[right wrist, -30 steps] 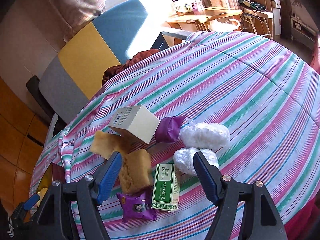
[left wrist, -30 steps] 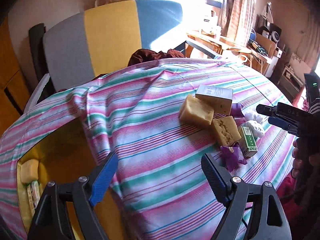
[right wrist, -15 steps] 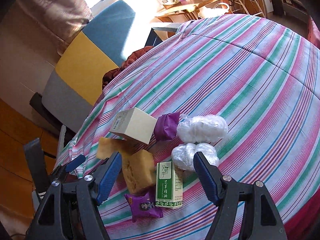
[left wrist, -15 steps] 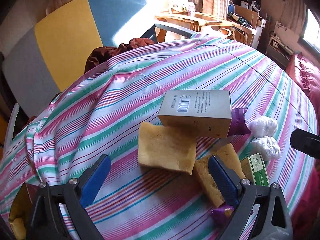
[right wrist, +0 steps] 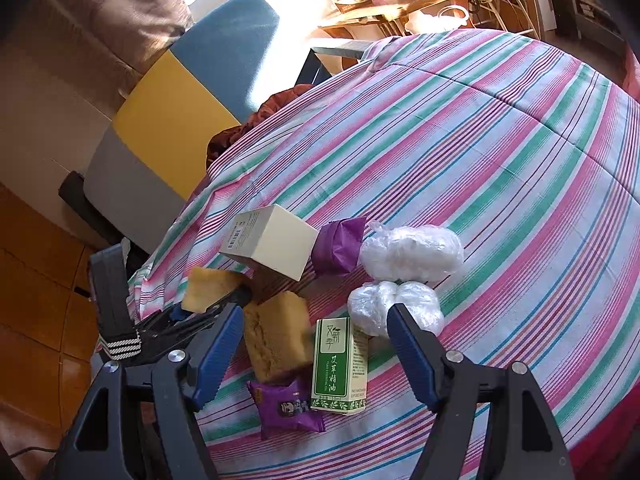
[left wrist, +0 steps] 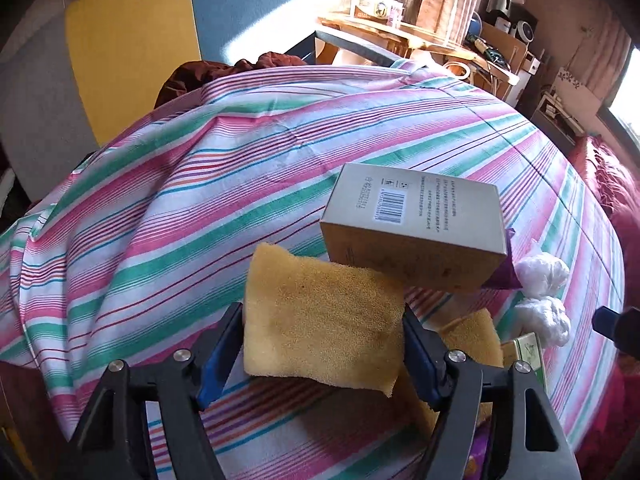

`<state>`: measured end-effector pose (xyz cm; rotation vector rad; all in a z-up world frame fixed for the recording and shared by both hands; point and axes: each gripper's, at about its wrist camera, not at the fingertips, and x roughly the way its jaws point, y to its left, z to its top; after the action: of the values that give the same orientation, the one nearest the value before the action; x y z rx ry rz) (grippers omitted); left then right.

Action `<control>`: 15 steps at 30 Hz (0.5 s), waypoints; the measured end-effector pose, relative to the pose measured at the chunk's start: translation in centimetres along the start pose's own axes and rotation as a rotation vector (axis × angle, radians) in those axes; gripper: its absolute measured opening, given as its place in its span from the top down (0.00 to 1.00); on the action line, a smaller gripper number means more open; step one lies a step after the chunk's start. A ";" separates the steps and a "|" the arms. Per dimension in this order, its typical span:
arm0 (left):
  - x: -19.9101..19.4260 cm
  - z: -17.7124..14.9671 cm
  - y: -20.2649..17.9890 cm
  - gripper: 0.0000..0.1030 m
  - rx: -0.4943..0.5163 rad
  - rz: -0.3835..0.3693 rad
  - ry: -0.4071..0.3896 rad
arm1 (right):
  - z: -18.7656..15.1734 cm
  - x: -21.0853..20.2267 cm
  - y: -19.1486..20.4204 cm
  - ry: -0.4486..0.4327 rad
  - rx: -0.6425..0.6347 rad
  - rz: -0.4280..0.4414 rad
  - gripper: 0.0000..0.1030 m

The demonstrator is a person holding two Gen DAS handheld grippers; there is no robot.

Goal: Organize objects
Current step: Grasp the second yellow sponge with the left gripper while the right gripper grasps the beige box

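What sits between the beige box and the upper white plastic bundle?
A purple wrapped packet lies between the beige box and the upper white bundle, clearest in the right wrist view.

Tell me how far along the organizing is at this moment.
Nothing looks sorted in these views. In hand: the left hand-held gripper has just been closing, its pads against a yellow sponge. The right hand-held gripper hangs open over the cluster. Left on the striped cloth: second sponge, beige box, green box, two purple packets, two white bundles.
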<state>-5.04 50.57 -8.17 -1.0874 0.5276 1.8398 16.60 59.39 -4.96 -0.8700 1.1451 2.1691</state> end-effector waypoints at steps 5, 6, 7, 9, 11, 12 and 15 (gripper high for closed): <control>-3.4 -2.7 1.2 0.29 -0.044 0.026 -0.011 | -0.5 0.6 1.0 0.014 -0.068 -0.034 0.27; -4.2 -3.4 1.4 0.29 -0.054 0.024 -0.009 | -0.6 0.8 1.3 0.020 -0.086 -0.046 0.27; -4.8 -4.0 1.8 0.28 -0.061 0.021 -0.011 | -0.8 1.1 1.5 0.029 -0.105 -0.056 0.27; -6.3 -5.4 2.2 0.28 -0.071 0.020 -0.013 | -1.1 1.6 2.3 0.052 -0.147 -0.064 0.27; -7.5 -6.6 2.6 0.28 -0.075 0.022 -0.018 | -1.2 2.0 3.3 0.064 -0.200 -0.077 0.27; -8.1 -7.1 2.8 0.28 -0.076 0.023 -0.021 | -1.2 2.1 3.9 0.065 -0.233 -0.087 0.27; -9.7 -8.4 3.1 0.28 -0.083 0.021 -0.040 | -0.4 2.9 5.8 0.073 -0.357 -0.124 0.24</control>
<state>-1.92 38.27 -4.51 -1.1010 0.4442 1.9127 10.77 56.57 -4.29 -1.1471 0.7218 2.2895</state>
